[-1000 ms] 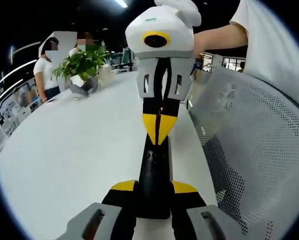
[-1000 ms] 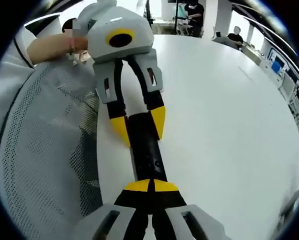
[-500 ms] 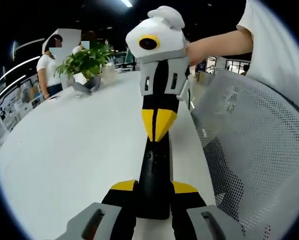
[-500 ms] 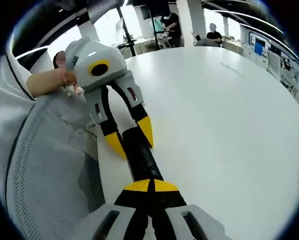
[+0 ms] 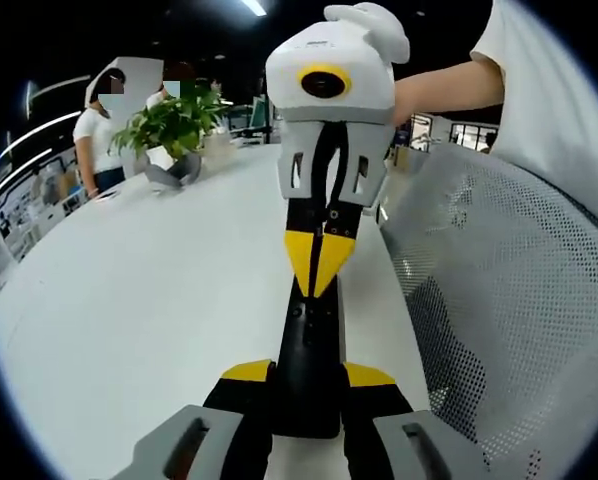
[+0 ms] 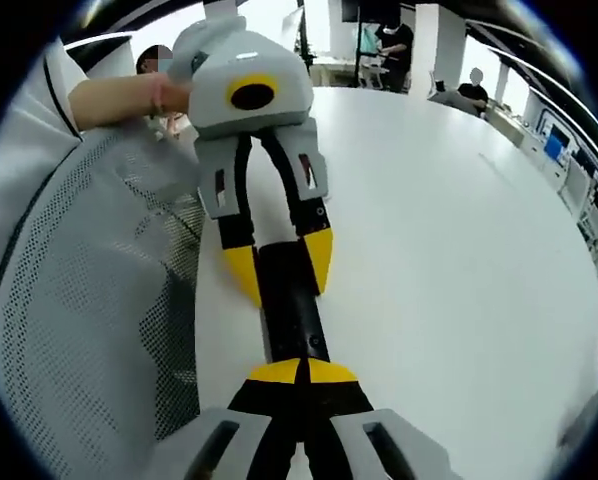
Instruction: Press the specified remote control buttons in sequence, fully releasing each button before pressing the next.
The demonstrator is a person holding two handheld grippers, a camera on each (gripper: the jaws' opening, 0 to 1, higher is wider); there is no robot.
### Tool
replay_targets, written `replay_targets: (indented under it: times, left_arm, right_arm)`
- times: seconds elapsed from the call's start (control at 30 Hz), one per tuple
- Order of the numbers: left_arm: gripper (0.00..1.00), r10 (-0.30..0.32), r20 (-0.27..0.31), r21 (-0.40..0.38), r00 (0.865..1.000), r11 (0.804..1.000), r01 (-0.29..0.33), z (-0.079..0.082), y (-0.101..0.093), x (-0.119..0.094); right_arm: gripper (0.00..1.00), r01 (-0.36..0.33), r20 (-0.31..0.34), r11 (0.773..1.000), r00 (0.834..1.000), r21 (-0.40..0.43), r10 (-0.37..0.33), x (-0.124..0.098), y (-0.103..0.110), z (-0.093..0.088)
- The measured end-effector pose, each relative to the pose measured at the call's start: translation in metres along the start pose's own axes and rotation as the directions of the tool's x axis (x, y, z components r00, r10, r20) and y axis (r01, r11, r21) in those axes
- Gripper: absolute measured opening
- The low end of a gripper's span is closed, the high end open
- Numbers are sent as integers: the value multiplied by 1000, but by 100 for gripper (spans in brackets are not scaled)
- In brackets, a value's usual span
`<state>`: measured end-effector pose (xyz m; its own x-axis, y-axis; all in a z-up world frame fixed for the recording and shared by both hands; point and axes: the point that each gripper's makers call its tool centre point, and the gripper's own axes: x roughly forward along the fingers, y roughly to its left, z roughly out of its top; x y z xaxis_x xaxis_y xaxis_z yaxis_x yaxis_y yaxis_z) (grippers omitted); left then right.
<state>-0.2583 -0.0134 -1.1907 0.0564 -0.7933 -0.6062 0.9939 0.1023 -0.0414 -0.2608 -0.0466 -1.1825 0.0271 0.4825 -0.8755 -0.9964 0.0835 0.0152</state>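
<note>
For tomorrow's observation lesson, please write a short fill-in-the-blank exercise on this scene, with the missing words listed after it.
1. The black remote control lies on a ______ table.
2. The left gripper grips the remote's far end between jaws tipped in ______.
3. The right gripper points its ______ jaws down at the remote's buttons.
4. At the table's far end stands a potted ______.

Missing words: white; yellow; shut; plant

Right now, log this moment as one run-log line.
left gripper: shut on remote | right gripper: shut, tips on remote | surface: white table | beside: mesh chair
</note>
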Motion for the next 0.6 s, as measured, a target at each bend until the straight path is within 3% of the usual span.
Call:
replay_targets:
  times: [0.2,0.3,0.4,0.47,0.53,0.6]
  left_arm:
    - [24,1,-1,3,1000,1000,-1,1,-1,0]
    - [24,2,-1,7,1000,1000,-2,1,-1,0]
    - [24,3,-1,10,1000,1000,-3,1,-1,0]
    - [24,4,0,10,1000,1000,-4,1,-1,-1]
    - [24,5,-1,11,1000,1000,-5,1,-2,-1]
    - [24,5,-1,13,1000,1000,-5,1,-2,-1]
  right_arm:
    - [0,42,-49,997,998,-62,-45,2,1,0]
    - [0,72,-1,997,997,-41,-72,0,0,-1]
    - [0,68,58,996,996,57,-71,-1,-1,1]
    - [0,75,72,997,994,28,-77,-3,-2,-1]
    - [4,72,82,995,994,65,-78,-4,-3,-1]
    - [1,56,93,996,994,66,-62,-6,-2,1]
